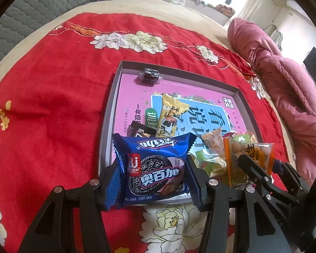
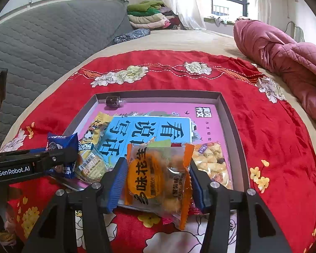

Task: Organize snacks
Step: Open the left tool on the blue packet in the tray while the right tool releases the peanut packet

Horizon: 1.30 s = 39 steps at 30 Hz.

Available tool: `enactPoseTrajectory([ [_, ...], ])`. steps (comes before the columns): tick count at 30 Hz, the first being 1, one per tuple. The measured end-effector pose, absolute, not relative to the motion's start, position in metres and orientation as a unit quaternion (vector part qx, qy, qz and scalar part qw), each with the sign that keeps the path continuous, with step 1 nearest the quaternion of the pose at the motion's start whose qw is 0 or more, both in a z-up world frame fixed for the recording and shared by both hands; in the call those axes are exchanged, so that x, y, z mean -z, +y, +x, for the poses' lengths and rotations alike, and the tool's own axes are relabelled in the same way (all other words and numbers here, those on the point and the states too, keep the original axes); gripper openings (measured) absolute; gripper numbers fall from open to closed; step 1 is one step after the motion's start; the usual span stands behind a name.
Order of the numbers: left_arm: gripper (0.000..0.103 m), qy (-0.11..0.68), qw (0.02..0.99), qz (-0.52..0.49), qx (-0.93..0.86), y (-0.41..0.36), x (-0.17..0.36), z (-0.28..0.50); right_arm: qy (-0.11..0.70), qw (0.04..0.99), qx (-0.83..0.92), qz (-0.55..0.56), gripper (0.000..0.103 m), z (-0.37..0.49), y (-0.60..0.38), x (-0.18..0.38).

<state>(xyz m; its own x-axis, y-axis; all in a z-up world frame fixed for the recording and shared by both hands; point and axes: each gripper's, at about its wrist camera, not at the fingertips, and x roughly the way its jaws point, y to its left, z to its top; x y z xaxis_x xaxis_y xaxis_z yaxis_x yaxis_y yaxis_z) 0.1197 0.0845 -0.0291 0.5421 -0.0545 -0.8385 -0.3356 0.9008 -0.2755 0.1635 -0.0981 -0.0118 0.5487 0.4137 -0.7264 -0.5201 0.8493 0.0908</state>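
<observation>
Between blue pads (image 1: 113,181), glossy blue biscuit packet (image 1: 155,168).

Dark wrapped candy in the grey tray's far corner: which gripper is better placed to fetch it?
Likely left: the dark wrapped candy lies straight ahead of the left gripper, off-centre leftward for the right gripper.

The left tongs (image 1: 155,172) have two black arms shaped like big triangles with holes cut in them; round silver screws sit on top of each arm; the fingers (image 1: 113,187) wear ribbed blue pads on their inner sides. The right tongs (image 2: 155,181) look just the same: black arms, silver screws, ribbed blue pads on the fingers (image 2: 115,185). In the right view the left tongs show from the side as a long black bar; white letters on it read "GenRobot.AI"; a small silver screw sits near its tip.
</observation>
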Motion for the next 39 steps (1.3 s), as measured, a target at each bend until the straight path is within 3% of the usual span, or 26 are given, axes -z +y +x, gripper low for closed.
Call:
enactPoseTrajectory([
  [4, 0.057, 0.472, 0.853, -0.206, -0.082, 0.084, 0.029, 0.119, 0.391, 0.88, -0.264, -0.058, 0.064, 0.163, -0.101, 0.009],
  [23, 0.063, 0.447, 0.865, -0.212, -0.083, 0.088, 0.01, 0.11, 0.379, 0.886, -0.266, -0.029, 0.067, 0.153, -0.113, -0.009],
  [26, 0.065, 0.441, 0.869, -0.206, -0.082, 0.085, 0.002, 0.106, 0.375, 0.887, -0.268, -0.024, 0.076, 0.149, -0.117, -0.015],
  [34, 0.067, 0.433, 0.876, -0.195, -0.08, 0.077, -0.014, 0.089, 0.356, 0.895, -0.266, -0.026, 0.079, 0.131, -0.13, -0.028],
  [39, 0.069, 0.436, 0.878, -0.183, -0.078, 0.068, -0.021, 0.077, 0.351, 0.899, -0.26, -0.02, 0.088, 0.118, -0.143, -0.034],
])
